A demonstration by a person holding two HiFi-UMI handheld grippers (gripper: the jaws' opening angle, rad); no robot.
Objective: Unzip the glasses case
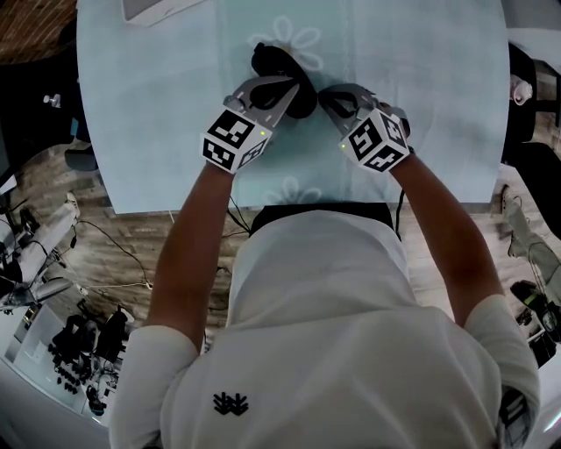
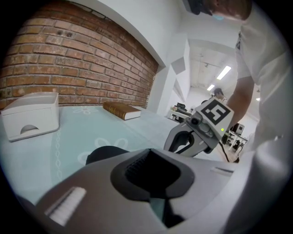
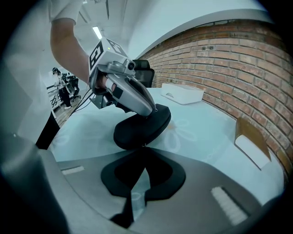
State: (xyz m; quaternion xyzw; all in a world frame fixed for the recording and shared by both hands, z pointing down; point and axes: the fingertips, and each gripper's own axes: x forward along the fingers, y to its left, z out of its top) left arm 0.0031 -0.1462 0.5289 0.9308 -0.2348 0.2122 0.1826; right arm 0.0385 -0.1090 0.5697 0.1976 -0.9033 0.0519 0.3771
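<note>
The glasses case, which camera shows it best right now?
The right gripper view: the glasses case shows almost whole, the left gripper at its top. In the head view that gripper covers much of it; the left gripper view catches only a dark edge.

Lab — floor cables (image 1: 118, 248), equip. (image 1: 83, 346), brick wall (image 2: 68, 64).

Pale teal table (image 1: 158, 131), flower-print cloth. Black glasses case (image 1: 267, 60) sits top center of head view, tilted in right gripper view. White box (image 1: 153, 9) in upper-left corner. Brown book (image 2: 121, 109) mid-frame in left gripper view, further back by the brick wall.
</note>
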